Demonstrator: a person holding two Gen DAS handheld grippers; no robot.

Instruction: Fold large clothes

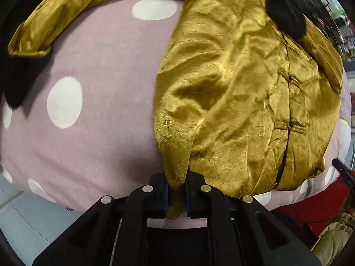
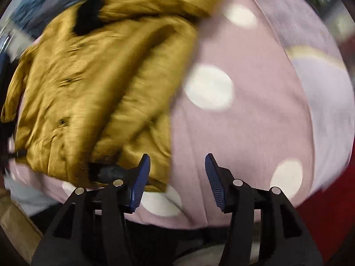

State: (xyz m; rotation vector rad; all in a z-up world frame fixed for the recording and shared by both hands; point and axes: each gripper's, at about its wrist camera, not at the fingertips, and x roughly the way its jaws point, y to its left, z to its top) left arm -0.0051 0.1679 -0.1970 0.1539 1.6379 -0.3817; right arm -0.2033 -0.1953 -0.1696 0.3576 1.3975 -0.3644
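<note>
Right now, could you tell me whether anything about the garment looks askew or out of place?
Yes. The gold jacket lies crumpled on the pink dotted blanket, one sleeve flung out sideways. The left gripper pinches a hem corner into a peak. The right gripper is open with nothing between its fingers.

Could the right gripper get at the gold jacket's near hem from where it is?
Probably yes: the right gripper is open and empty, and the gold jacket lies uncovered on the dotted blanket beside its fingers.
</note>
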